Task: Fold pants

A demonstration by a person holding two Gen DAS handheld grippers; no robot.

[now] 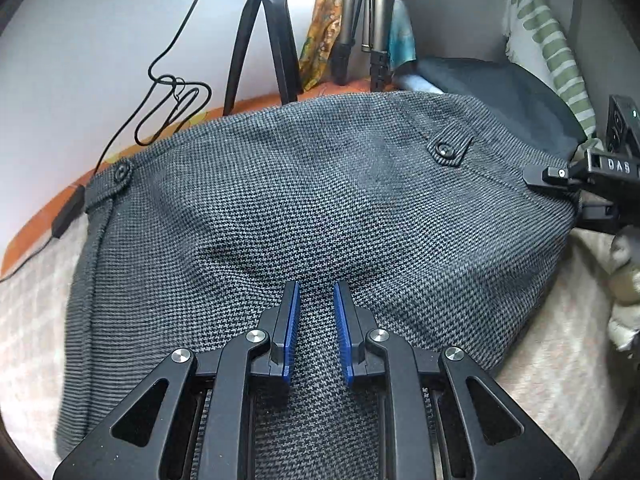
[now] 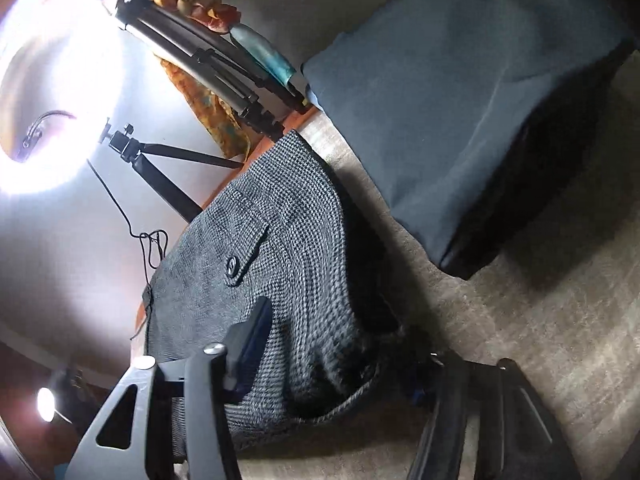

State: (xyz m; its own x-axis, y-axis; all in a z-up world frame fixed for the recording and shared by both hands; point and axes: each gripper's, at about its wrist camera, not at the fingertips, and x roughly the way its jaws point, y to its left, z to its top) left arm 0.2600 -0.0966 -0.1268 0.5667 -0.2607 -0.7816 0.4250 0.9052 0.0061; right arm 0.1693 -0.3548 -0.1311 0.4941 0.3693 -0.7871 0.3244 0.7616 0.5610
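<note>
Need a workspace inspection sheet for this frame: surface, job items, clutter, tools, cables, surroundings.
Surface: pale checked bed cover, orange edge at the far side.
Job's things: grey houndstooth pants lie spread on the cover, both buttoned pocket flaps facing up.
Clutter: dark blue cushion and a green-striped cloth beyond the pants.
Grippers: left tool over the near part of the pants, jaws open, cloth showing between them; right tool at the pants' right edge, one finger above the cloth and one below; whether it is clamped cannot be told.
Cables: black cable looped against the wall, running down onto the bed.
Surroundings: two tripods by a white wall, patterned fabric hanging.
</note>
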